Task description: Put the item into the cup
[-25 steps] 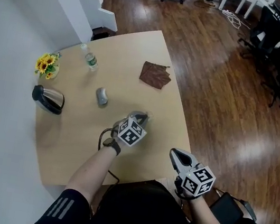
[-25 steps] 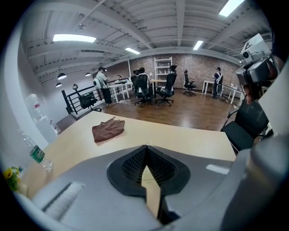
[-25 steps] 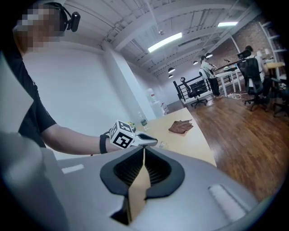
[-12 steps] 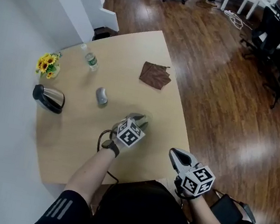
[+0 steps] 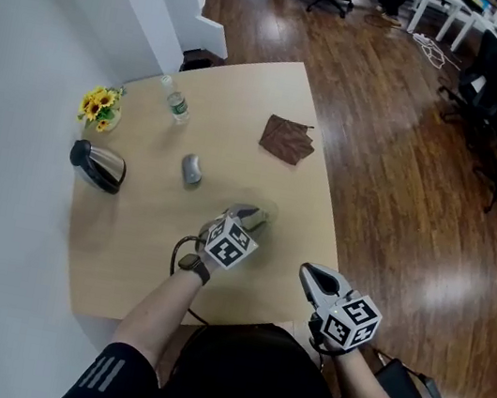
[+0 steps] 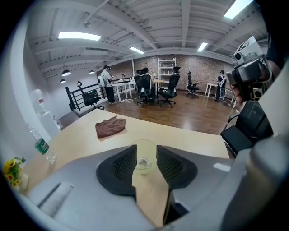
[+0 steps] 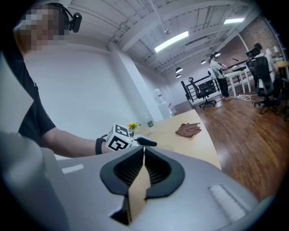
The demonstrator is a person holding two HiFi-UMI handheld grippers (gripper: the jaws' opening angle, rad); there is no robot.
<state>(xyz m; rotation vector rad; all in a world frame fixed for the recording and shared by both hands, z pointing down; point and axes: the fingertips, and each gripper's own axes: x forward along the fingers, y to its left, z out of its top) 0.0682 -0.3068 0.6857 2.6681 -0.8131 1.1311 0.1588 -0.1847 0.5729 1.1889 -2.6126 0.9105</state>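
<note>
The left claw [image 5: 248,214] has just been opening its jaws, which now grip nothing and stand wide either side of the clear round cup [image 6: 145,151] on the pale wooden counter [image 5: 130,220], and a small glinting item [image 6: 143,162] seemingly lies inside it, so the task looks done, while the right claw [image 7: 143,151] hangs shut and empty.

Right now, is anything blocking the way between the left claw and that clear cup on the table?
Nothing visible does. The left claw has just been opening its jaws, and the clear cup stands right in the gap between them. The brown cloth and the water bottle sit farther off, to the side.
</note>
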